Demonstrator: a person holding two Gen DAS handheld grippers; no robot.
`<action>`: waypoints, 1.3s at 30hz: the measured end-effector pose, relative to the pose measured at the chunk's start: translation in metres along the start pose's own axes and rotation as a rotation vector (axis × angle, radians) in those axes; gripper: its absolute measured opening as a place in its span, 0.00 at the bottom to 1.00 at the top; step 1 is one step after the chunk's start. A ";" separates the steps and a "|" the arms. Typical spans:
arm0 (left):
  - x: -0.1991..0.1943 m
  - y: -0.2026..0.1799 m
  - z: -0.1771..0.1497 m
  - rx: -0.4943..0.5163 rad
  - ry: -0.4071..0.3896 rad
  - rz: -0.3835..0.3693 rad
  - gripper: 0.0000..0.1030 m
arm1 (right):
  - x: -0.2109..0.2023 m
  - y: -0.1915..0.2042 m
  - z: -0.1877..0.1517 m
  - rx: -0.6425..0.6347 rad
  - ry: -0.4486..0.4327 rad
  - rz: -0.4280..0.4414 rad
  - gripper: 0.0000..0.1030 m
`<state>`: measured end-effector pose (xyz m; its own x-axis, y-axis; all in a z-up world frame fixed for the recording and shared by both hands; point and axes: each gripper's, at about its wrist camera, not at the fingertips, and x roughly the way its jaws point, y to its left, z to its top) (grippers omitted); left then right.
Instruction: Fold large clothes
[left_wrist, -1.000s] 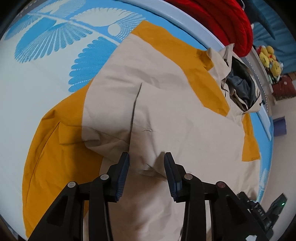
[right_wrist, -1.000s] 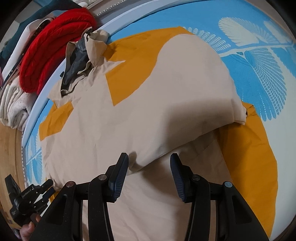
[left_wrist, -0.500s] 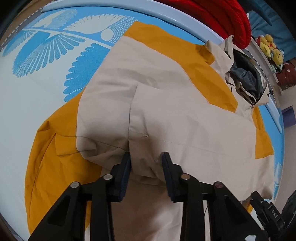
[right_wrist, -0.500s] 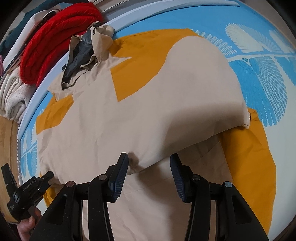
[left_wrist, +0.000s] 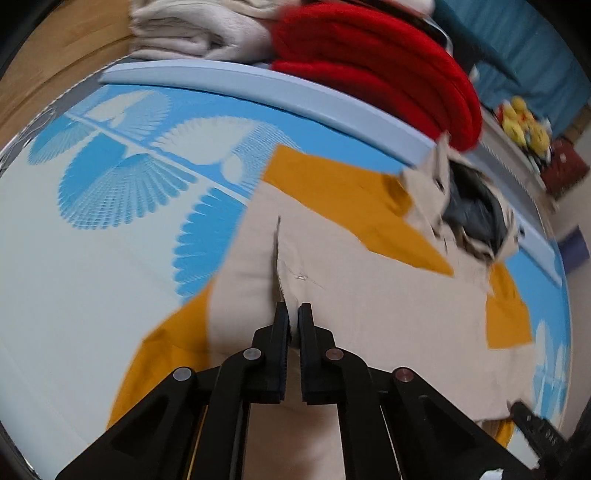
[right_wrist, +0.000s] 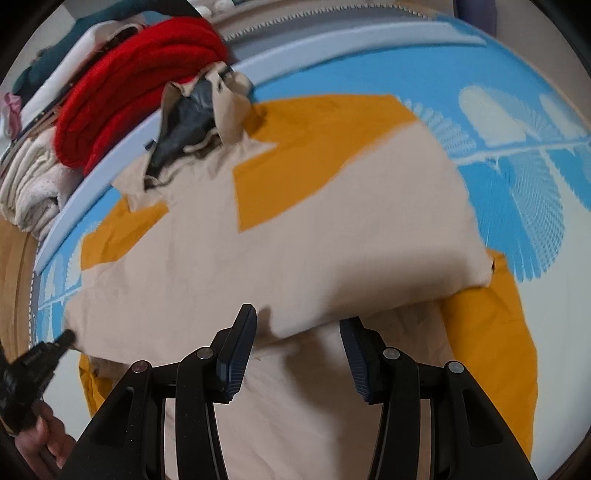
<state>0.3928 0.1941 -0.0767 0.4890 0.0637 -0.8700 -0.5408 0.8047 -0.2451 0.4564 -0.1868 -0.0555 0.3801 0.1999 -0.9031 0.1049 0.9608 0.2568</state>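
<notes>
A large beige jacket (left_wrist: 369, 314) with orange panels lies spread on the bed, its dark-lined hood (left_wrist: 472, 210) toward the far edge. My left gripper (left_wrist: 293, 312) is closing its jaws on a raised ridge of the beige cloth, and the pads pinch it. In the right wrist view the jacket (right_wrist: 295, 240) has a folded beige layer whose lower edge runs between the fingers of my right gripper (right_wrist: 299, 328). That gripper stands open, its pads clear of the cloth. The left gripper (right_wrist: 33, 365) and the hand holding it show at the lower left.
The bed sheet (left_wrist: 92, 258) is white with blue feather prints, and a pale blue rim (left_wrist: 258, 85) runs along its far side. Beyond the rim lie a red knit (left_wrist: 388, 55) and folded white cloths (left_wrist: 192, 29). Yellow soft toys (left_wrist: 521, 122) sit further right.
The left jaws have drawn together onto a fold of the beige cloth and risen with it, tilting the view up. The right gripper stays open over the fold edge.
</notes>
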 end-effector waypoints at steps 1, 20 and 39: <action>0.003 0.007 0.001 -0.034 0.022 -0.005 0.11 | -0.003 -0.002 0.001 0.011 -0.008 0.000 0.47; 0.039 0.025 -0.014 -0.163 0.191 -0.086 0.01 | -0.043 -0.031 0.001 0.187 -0.148 -0.068 0.47; 0.049 -0.001 -0.019 0.054 0.186 0.074 0.18 | 0.000 -0.073 0.019 0.268 -0.055 -0.155 0.47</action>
<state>0.4046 0.1849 -0.1277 0.3116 0.0178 -0.9500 -0.5310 0.8324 -0.1586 0.4660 -0.2606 -0.0682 0.3891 0.0373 -0.9204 0.4012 0.8926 0.2058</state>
